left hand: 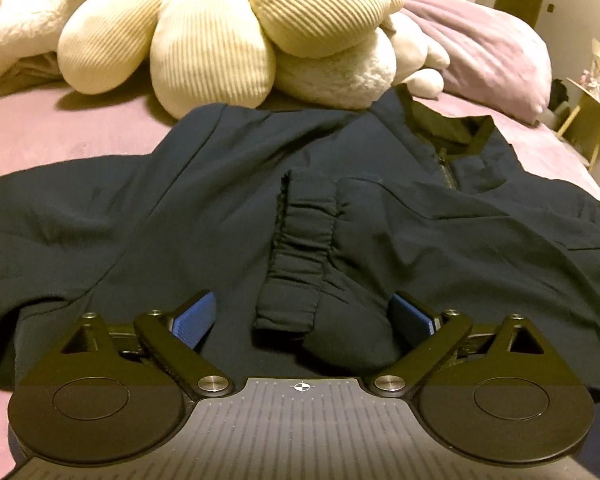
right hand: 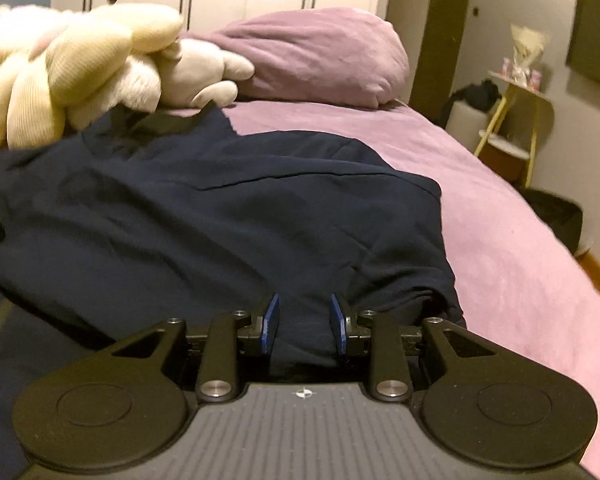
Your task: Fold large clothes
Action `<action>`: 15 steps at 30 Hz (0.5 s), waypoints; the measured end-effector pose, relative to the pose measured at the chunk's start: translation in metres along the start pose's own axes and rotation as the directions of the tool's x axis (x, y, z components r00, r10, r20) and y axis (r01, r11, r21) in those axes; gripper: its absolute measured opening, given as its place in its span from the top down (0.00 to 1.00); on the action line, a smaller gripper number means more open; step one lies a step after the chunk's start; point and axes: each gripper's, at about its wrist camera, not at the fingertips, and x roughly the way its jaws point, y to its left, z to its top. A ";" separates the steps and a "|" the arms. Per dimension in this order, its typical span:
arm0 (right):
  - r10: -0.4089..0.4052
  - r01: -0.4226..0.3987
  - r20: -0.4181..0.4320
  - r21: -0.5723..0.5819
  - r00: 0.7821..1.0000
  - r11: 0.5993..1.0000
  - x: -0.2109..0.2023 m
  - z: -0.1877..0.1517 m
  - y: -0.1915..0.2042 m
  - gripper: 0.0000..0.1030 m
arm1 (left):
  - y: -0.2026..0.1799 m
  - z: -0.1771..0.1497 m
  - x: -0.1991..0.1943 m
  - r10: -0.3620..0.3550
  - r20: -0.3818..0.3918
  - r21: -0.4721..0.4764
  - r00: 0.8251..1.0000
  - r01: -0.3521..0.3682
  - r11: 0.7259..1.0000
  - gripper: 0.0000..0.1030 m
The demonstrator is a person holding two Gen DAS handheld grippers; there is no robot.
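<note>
Both wrist views low, close over one jacket [left hand: 180, 208].

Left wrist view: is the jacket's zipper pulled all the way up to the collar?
No: the zipper stops short of the collar on the navy jacket, and the neck gapes open above it.

A dark navy zip-up jacket [left hand: 400, 216] lay front-up on the pink bed [left hand: 60, 136], sleeve cuff [left hand: 296, 248] folded across its chest.

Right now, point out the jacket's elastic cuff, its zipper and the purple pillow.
elastic cuff [left hand: 300, 256]: left wrist view, gathered middle.
zipper [left hand: 446, 170]: left wrist view, teeth below collar.
purple pillow [right hand: 324, 56]: right wrist view, front face.
</note>
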 end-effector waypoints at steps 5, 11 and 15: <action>0.001 -0.001 -0.004 0.038 1.000 0.999 -0.014 0.014 0.004 0.73 | 0.006 -0.002 -0.005 -0.019 0.006 -0.017 1.000 0.020 1.000 0.05; 0.113 -0.112 0.020 -0.045 0.993 0.993 -0.017 0.014 0.052 0.73 | 0.016 0.002 -0.011 -0.041 -0.018 -0.037 0.999 0.040 0.999 0.05; 0.117 -0.119 -0.039 -0.066 0.992 0.991 0.004 0.006 0.065 0.72 | 0.051 0.006 -0.035 -0.138 -0.029 -0.167 0.990 0.131 0.977 0.06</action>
